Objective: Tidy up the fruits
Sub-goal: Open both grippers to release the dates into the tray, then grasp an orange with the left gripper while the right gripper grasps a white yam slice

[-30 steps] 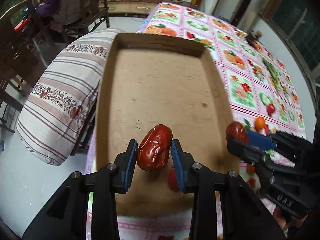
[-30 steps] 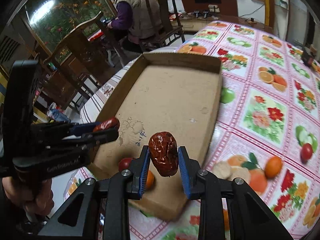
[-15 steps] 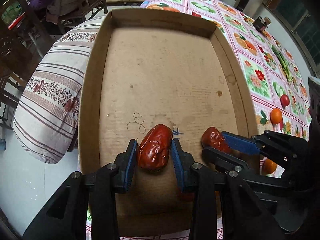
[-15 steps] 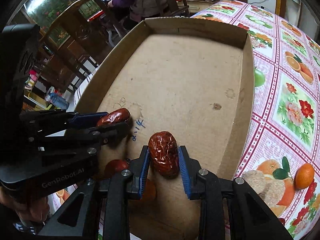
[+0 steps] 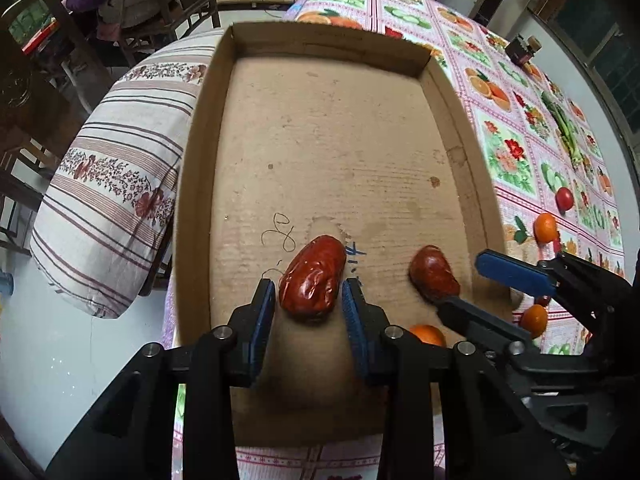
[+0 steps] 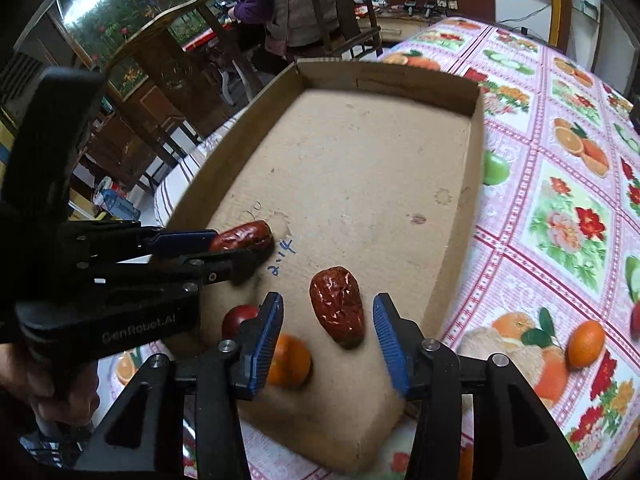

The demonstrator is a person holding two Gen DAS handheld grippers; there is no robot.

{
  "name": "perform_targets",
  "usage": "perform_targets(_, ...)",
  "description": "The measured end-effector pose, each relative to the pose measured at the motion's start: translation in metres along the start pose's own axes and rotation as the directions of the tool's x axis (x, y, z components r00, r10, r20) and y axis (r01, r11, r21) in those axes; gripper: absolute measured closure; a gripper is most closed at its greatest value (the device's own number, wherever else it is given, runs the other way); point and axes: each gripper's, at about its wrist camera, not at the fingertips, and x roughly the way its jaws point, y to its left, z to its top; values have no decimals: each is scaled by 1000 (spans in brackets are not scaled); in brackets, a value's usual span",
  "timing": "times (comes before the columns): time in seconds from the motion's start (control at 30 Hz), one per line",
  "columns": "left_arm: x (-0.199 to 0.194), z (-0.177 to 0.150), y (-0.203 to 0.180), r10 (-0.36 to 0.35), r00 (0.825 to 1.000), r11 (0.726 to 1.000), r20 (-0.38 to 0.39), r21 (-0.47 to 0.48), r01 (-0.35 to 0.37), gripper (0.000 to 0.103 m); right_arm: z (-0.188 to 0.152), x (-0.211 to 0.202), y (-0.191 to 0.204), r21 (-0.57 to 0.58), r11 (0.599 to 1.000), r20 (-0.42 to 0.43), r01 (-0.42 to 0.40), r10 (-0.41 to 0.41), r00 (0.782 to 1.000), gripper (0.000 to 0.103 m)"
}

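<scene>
A shallow cardboard tray (image 5: 452,92) (image 6: 474,184) lies on the table. My left gripper (image 5: 308,304) (image 6: 224,252) holds a red date (image 5: 312,276) (image 6: 242,236) low on the tray floor, pads touching its sides. My right gripper (image 6: 328,328) (image 5: 468,284) is open, its pads apart on either side of a second red date (image 6: 338,306) (image 5: 434,274) that lies free on the tray floor. A small orange (image 6: 290,360) (image 5: 428,334) and a small red fruit (image 6: 238,316) lie in the tray's near corner.
Loose fruit lies on the fruit-print tablecloth: an orange (image 6: 586,342) (image 5: 545,227), another orange (image 5: 534,320) and a red fruit (image 5: 564,198). A striped cushion (image 5: 112,200) sits left of the tray. A person sits on a chair (image 6: 280,4) beyond the table.
Both grippers came down into the tray. My right gripper opened and let its date go onto the tray floor. My left gripper still holds its date.
</scene>
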Motion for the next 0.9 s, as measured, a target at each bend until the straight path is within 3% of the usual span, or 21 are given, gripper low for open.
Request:
perform_targets(0.4, -37, -11, -21, -37, 998, 999, 59, 1, 37, 71, -44, -69, -36, 113, 993, 86, 19, -29, 996, 54)
perform_targets(0.9, -52, -26, -64, -84, 994, 996, 67, 47, 81, 71, -97, -113, -73, 211, 975, 113, 68, -94, 989, 54)
